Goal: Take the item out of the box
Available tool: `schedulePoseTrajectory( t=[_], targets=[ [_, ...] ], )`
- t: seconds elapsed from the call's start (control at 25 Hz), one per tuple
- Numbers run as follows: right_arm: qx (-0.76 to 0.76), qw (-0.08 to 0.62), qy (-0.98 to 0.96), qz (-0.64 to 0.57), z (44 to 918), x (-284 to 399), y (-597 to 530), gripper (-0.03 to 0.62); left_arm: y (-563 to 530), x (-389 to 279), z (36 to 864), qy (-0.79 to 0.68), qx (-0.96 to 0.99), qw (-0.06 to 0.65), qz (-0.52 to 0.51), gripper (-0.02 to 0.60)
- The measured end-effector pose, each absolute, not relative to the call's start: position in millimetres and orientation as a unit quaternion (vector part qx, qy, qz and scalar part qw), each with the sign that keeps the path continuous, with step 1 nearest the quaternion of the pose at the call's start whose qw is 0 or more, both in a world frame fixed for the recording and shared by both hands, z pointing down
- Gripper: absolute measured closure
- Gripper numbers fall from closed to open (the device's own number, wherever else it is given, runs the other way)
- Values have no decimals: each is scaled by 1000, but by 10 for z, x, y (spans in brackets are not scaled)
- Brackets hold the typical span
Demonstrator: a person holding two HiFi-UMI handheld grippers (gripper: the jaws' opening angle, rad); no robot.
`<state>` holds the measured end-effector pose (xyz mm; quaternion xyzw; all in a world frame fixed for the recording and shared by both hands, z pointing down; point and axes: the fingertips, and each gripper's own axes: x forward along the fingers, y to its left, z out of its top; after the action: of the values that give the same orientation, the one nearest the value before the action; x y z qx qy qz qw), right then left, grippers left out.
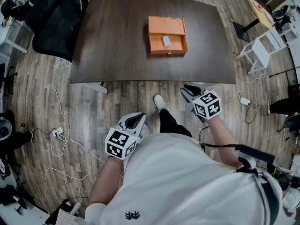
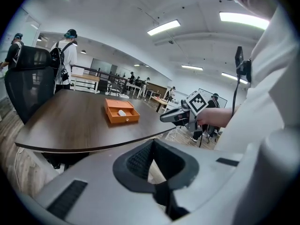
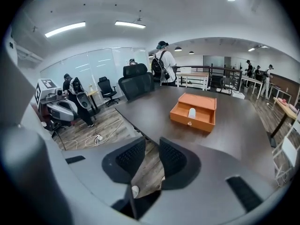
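The orange box (image 1: 167, 36) lies on a dark wooden table (image 1: 117, 50). Its tray stands open on the side facing the person, with a small knob on the front wall. The item (image 1: 166, 41), small, pale and rounded, lies inside that open tray, near its middle.

Both grippers hang on the near side of the box, well apart from it and off the table's edge, over the plank floor. A stretch of bare tabletop lies between them and the box. The left gripper (image 1: 138, 118) is to the near left of the box, its pads (image 2: 140, 161) brought together at the tips with nothing between them. The right gripper (image 1: 188, 90) is to the near right, closer to the table edge. Its pads (image 3: 130, 158) stand apart and only floor shows through the gap.

A black office chair (image 1: 56, 22) stands far left of the box, with standing people (image 2: 68, 55) beside it. White cables (image 1: 70, 149) trail over the floor to the near left, and a white folding chair (image 1: 262, 50) stands to the right.
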<state>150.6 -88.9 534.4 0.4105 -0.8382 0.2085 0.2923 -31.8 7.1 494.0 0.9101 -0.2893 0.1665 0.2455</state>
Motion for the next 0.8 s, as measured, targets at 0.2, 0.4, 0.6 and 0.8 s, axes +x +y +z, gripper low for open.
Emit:
schedulePoseTrajectory(
  t=[0.2, 0.4, 0.6, 0.8],
  targets=[
    [406, 293, -838, 215, 5433, 1549, -1696, 505, -457, -477, 4957, -332, 894, 246, 174, 571],
    [394, 298, -841, 221, 5513, 1672, -2546, 504, -1115, -428, 4862, -371, 877, 255, 169, 571],
    [377, 315, -840, 230, 5700, 1746, -3276, 471, -1726, -287, 4761, -394, 868, 250, 169, 571],
    [369, 333, -833, 244, 5961, 1808, -3847, 432, -2089, -194, 4744, -418, 855, 251, 177, 571]
  ],
)
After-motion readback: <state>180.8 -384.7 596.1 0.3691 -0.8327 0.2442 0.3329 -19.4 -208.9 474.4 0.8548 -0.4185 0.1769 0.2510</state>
